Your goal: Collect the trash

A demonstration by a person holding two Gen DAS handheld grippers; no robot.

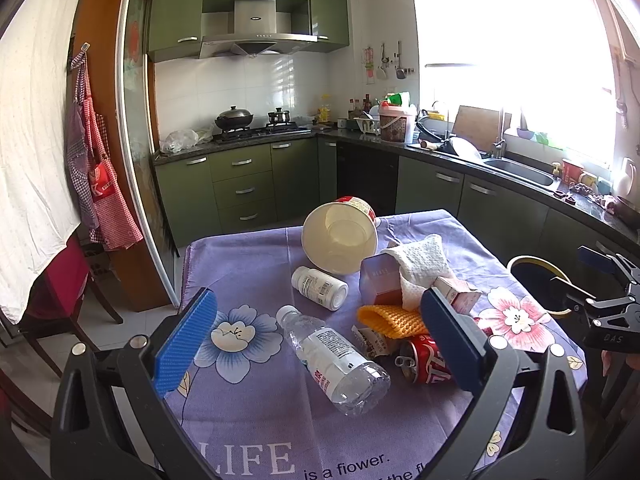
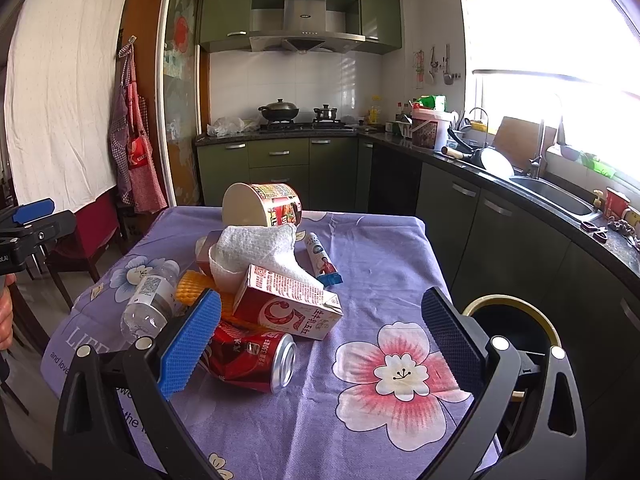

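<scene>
Left wrist view: my left gripper [image 1: 318,334] hovered over the table with its jaws spread wide and nothing between them; my right gripper [image 2: 320,338] hung just as open and empty. Green kitchen cabinets [image 1: 248,176] ran behind. The purple floral tablecloth [image 1: 256,400] carried the trash in a pile: noodle cup [image 1: 340,236] tipped on its side, milk carton [image 2: 288,308], clear bottle [image 1: 336,356], crushed red can [image 2: 252,356]. The black bin [image 2: 508,332] stood just beside the table's right edge.

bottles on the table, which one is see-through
The water bottle, lying on its side nearest the left tongs: clear plastic with a white label. The smaller pill bottle behind it is opaque white.
</scene>
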